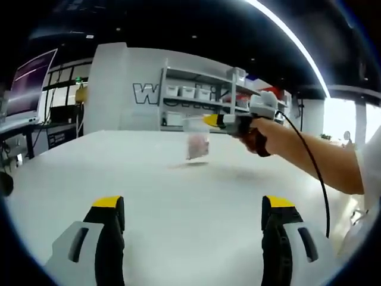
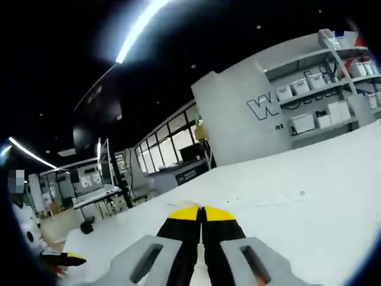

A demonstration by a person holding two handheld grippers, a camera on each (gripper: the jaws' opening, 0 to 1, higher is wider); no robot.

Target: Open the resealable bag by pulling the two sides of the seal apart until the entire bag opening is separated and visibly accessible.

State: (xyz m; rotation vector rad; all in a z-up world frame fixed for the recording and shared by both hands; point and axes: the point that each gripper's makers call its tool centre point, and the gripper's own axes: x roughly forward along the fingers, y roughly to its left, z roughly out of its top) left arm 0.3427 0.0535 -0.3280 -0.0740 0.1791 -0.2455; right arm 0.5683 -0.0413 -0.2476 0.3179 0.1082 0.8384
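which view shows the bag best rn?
Left gripper view: the resealable bag hangs above the white table, held at its top edge by the right gripper. In the right gripper view only a thin sliver of its edge shows at the closed tips.

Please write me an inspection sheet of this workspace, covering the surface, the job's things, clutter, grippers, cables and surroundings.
Surface: white table, broad and bare in the foreground.
Job's things: clear resealable bag hanging from the right gripper above the table, pinkish contents inside; whether the seal is parted cannot be told.
Clutter: nothing seen.
Grippers: left gripper with jaws wide apart, holding nothing; right gripper's jaws pressed together on the bag's top edge.
Cables: black cable trailing from the right gripper past the person's arm.
Surroundings: shelving with white bins, grey lettered wall, monitor, ceiling strip light.
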